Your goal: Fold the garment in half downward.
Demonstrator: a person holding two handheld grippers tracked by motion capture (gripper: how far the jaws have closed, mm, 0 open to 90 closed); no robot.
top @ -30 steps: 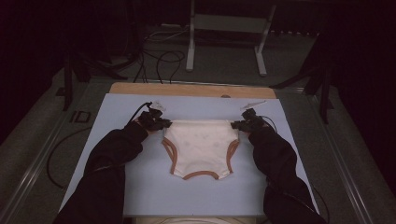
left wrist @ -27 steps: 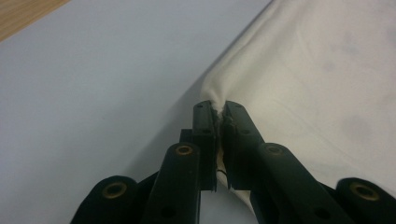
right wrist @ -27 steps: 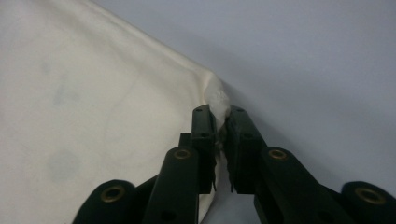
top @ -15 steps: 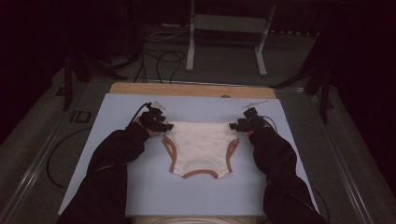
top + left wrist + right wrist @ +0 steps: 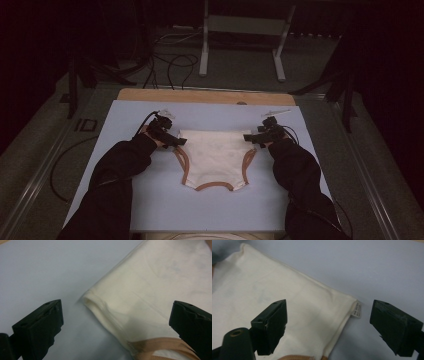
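A dim room with cables on the floor and a metal stand behind a pale blue worktop [image 5: 125, 200], where a cream baby bodysuit [image 5: 215, 157] with tan-trimmed leg openings lies spread flat near the middle. At the garment's upper left corner, the left hand-held gripper [image 5: 176, 141] has just been opening its jaws: half a second ago they were partly parted, a second ago nearly together, and now they stand wide apart, the folded corner of the cloth [image 5: 100, 305] lying between them untouched on the mat. At the upper right corner, the right hand-held gripper [image 5: 250, 137] has done the same, its jaws likewise spread either side of the corner that carries a small white care label [image 5: 357, 310]. The bodysuit looks unmoved from where it lay a second ago. Both corners released at once suggests the spreading-out is finished and the garment has been set down for its next fold.
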